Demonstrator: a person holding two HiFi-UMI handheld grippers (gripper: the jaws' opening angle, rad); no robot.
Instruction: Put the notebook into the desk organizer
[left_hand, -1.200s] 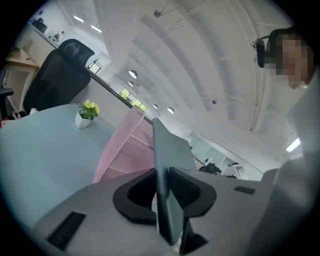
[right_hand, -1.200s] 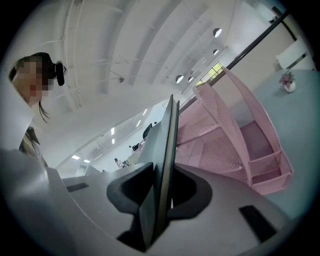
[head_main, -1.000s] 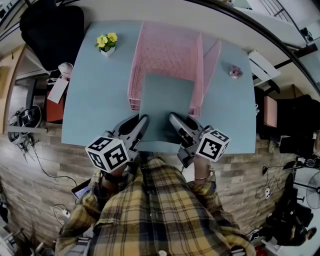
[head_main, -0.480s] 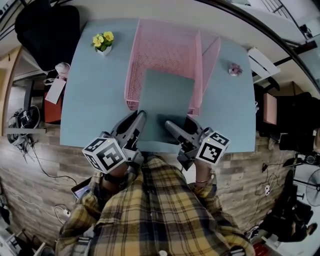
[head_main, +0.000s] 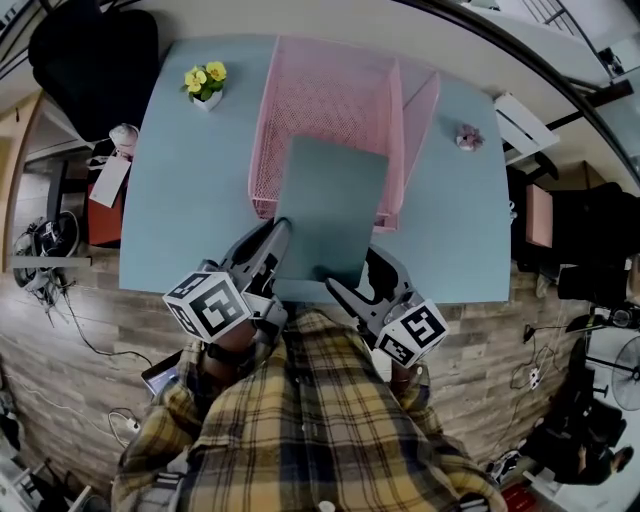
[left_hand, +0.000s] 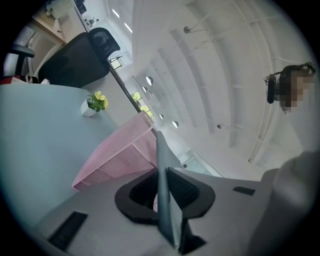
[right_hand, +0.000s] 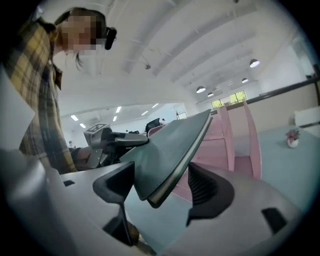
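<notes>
The grey-green notebook (head_main: 332, 205) is held flat above the blue table, its far end over the front of the pink mesh desk organizer (head_main: 325, 95). My left gripper (head_main: 278, 235) is shut on the notebook's left edge; in the left gripper view both pads press the notebook (left_hand: 162, 170) seen edge-on, at the left gripper (left_hand: 161, 187). My right gripper (head_main: 348, 272) sits at the notebook's near right corner with its jaws opening. In the right gripper view the notebook (right_hand: 167, 145) lies tilted between the wide-apart jaws of the right gripper (right_hand: 160, 182), with a gap to the right pad.
A white pot of yellow flowers (head_main: 205, 85) stands at the table's (head_main: 190, 200) far left, and a small pink flower pot (head_main: 468, 141) at the far right. A black chair (head_main: 95, 55) is behind the left corner. The person's plaid sleeves fill the near side.
The right gripper has opened off the notebook's right edge and swung back to its near corner. The left gripper keeps its grip and has barely moved.
</notes>
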